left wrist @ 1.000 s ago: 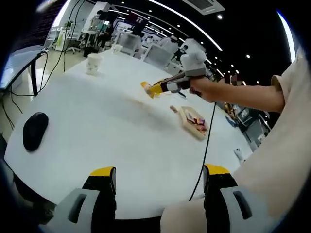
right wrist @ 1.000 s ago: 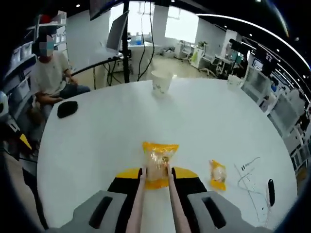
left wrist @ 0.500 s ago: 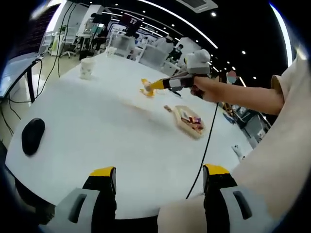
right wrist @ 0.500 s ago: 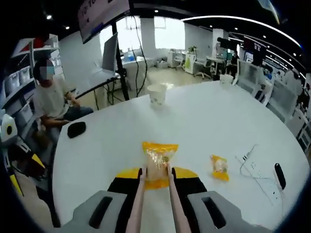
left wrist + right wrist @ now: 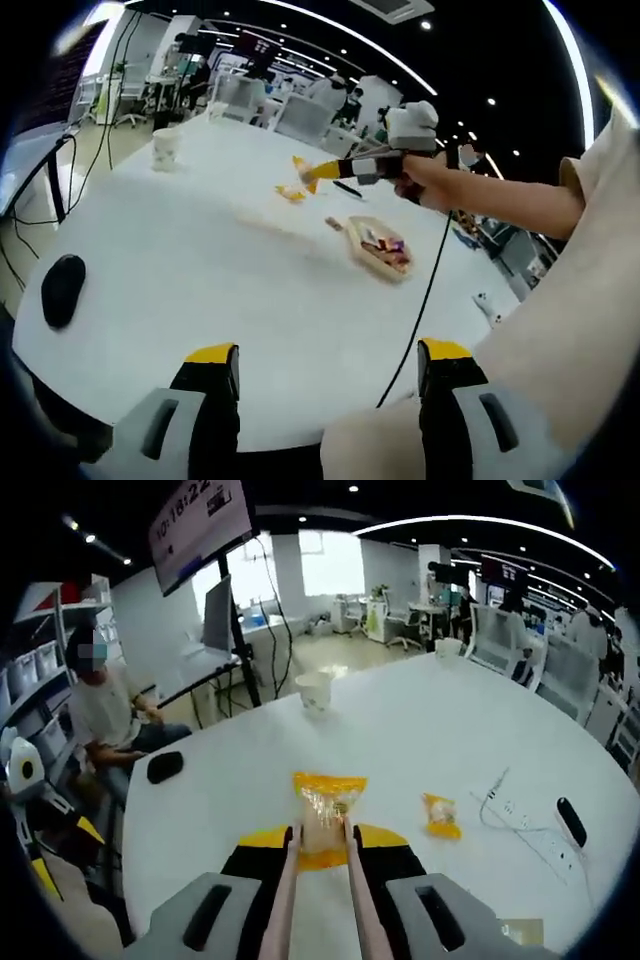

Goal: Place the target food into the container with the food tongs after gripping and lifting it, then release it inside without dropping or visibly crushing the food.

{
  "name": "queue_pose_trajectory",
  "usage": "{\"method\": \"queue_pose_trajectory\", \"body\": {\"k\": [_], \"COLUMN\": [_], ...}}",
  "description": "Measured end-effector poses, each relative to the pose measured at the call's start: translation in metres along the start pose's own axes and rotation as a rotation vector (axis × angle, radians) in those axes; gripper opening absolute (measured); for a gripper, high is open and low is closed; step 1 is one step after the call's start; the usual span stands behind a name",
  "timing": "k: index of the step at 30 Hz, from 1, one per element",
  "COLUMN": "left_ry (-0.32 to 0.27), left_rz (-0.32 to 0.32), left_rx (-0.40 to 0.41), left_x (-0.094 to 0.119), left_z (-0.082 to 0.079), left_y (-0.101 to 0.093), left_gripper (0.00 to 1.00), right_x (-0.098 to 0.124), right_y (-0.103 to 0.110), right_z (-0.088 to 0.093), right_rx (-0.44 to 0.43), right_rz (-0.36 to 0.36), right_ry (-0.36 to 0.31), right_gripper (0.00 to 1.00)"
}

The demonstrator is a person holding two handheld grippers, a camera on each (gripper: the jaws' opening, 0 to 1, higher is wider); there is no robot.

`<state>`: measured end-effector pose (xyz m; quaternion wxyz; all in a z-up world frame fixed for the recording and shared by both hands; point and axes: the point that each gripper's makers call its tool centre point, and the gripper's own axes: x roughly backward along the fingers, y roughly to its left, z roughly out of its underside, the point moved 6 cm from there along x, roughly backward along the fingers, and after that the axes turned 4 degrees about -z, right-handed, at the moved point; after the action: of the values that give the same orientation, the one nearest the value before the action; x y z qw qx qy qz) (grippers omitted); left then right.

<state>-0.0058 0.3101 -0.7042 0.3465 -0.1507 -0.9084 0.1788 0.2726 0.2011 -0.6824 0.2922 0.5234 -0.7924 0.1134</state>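
Wooden tray (image 5: 378,247) beside right tongs' (image 5: 319,832) yellow packet (image 5: 328,800).

- Hanging screen (image 5: 197,522), up-left of the right claw in right gripper view: big white digits, approx "10:18:22"; smaller line under it too blurred to read.
- Yellow snack packet (image 5: 326,805) held just ahead of the right claw: some print on it, not legible.
- Second yellow packet (image 5: 440,815) on the worktop, right of that claw: no readable label.
- Paper cup (image 5: 315,692) further ahead of the claw: no legible marking.
- Left gripper view: nothing readable; screen (image 5: 258,46) far ahead too blurred.
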Motion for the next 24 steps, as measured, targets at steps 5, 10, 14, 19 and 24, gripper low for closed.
{"method": "queue_pose_trajectory", "body": {"k": [5,10,14,19,24], "left_ry": [0.005,0.01,0.015,0.015,0.014], "left_rz": [0.01,0.02,0.028,0.032,0.042], "left_rx": [-0.005,-0.009,-0.019,-0.027,-0.041], "left_x": [-0.001,-0.002,-0.002,-0.003,-0.006], "left_z": [0.004,0.006,0.006,0.005,0.001], "left_y": [-0.006,-0.01,-0.012,-0.013,-0.015], "left_gripper": [0.72,0.72,0.72,0.72,0.72], "right_x": [0.01,0.02,0.028,0.04,0.05], "right_y": [-0.002,-0.004,-0.007,-0.01,-0.017], "right_z": [0.0,0.0,-0.001,-0.006,-0.008], "right_rx": [-0.016,-0.029,-0.035,-0.038,-0.054], "right_rz": [0.014,0.028,0.04,0.056,0.075], "right_ry": [-0.015,-0.03,-0.047,-0.075,-0.102], "right_gripper": [0.23,0.23,0.23,0.23,0.24]}}
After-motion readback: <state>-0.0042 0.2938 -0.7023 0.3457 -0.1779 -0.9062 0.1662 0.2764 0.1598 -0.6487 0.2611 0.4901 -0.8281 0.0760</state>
